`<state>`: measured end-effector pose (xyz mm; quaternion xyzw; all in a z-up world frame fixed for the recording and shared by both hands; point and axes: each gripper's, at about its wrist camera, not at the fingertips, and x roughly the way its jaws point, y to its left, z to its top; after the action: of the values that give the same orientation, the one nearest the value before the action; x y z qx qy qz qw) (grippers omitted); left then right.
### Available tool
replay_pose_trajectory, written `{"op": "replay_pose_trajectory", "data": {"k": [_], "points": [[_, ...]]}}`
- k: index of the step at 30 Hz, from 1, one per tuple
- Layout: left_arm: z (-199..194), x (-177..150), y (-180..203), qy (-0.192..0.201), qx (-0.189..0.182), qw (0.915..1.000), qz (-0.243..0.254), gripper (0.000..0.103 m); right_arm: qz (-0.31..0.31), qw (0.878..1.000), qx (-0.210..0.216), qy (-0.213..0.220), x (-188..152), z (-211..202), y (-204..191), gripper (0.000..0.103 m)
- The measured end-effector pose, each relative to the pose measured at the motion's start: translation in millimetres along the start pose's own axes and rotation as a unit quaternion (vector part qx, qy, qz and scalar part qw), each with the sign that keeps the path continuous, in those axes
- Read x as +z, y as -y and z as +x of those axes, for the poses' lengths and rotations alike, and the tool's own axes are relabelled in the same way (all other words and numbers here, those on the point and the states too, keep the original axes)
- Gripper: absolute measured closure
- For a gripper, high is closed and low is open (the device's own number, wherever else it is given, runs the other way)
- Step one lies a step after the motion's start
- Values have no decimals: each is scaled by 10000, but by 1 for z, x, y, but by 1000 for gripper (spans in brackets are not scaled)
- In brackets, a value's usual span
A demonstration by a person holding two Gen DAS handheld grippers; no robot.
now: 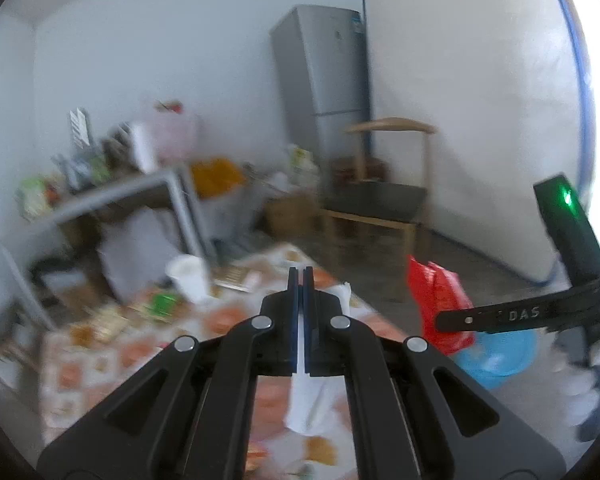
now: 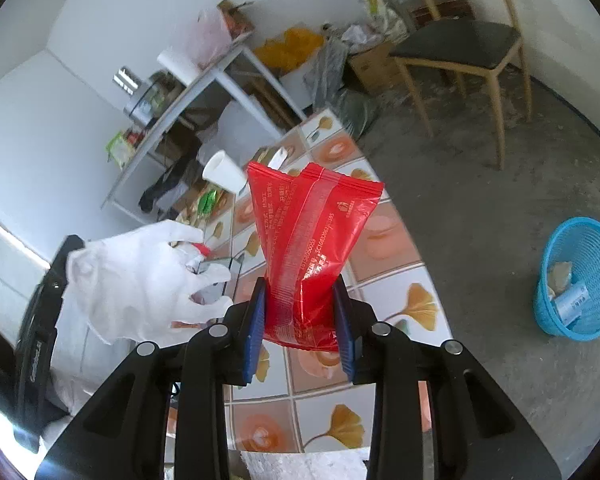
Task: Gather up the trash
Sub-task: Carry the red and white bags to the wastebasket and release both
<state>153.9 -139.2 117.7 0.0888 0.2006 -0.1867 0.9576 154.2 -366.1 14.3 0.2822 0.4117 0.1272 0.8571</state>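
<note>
Probably a home: fridge [image 1: 320,80], wooden chair [image 2: 464,46], cluttered shelf [image 2: 188,92].

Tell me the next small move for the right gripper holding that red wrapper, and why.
Probably carry it sideways, off the table edge and over the blue basket on the floor. The right gripper is clamped on the red wrapper, held above the tiled table, and the basket already holds other scraps.

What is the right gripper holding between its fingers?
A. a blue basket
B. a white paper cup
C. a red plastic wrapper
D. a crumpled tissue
C: in the right wrist view the right gripper has its blue pads pressed on a red plastic wrapper, held up above the tiled table.
</note>
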Motion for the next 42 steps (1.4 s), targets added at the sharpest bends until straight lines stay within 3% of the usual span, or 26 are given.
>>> {"op": "replay_pose_trajectory", "data": {"k": [4,8,15,22,28,31,32,33,35,37,39,42], "points": [[17,10,4,-322,-907,9949,-290,103,161,9994,-148,257,-8,-30,18,72],[41,15,27,-695,-1732,9817,-388,103,449,9971,-349,514,-16,-61,50,72],[93,21,116,-1448,-2968,9435,-264,103,1292,9847,-685,948,-40,-113,137,72],[154,18,214,-2090,-3728,9041,-1,103,2024,9684,-970,1089,-58,-131,218,72],[212,10,306,-2431,-3919,8864,397,102,2523,9547,-1192,1035,-52,-114,284,72],[239,10,336,-2431,-3893,8873,458,102,2685,9486,-1351,988,-39,-97,318,70],[244,8,344,-2425,-3865,8886,479,94,2747,9457,-1440,970,-33,-89,331,68],[255,6,351,-2495,-3822,8882,528,74,2816,9424,-1513,988,-31,-83,343,65],[267,3,356,-2559,-3706,8914,504,52,2875,9398,-1582,953,-25,-65,371,48],[270,-1,347,-2495,-3653,8959,412,52,2964,9322,-1921,791,-25,-46,391,46],[270,-4,335,-2486,-3674,8956,340,52,3129,9267,-1988,619,-32,-31,408,46],[265,-1,312,-2355,-3550,9042,310,52,3250,9212,-2066,564,-42,-21,419,46]]}}
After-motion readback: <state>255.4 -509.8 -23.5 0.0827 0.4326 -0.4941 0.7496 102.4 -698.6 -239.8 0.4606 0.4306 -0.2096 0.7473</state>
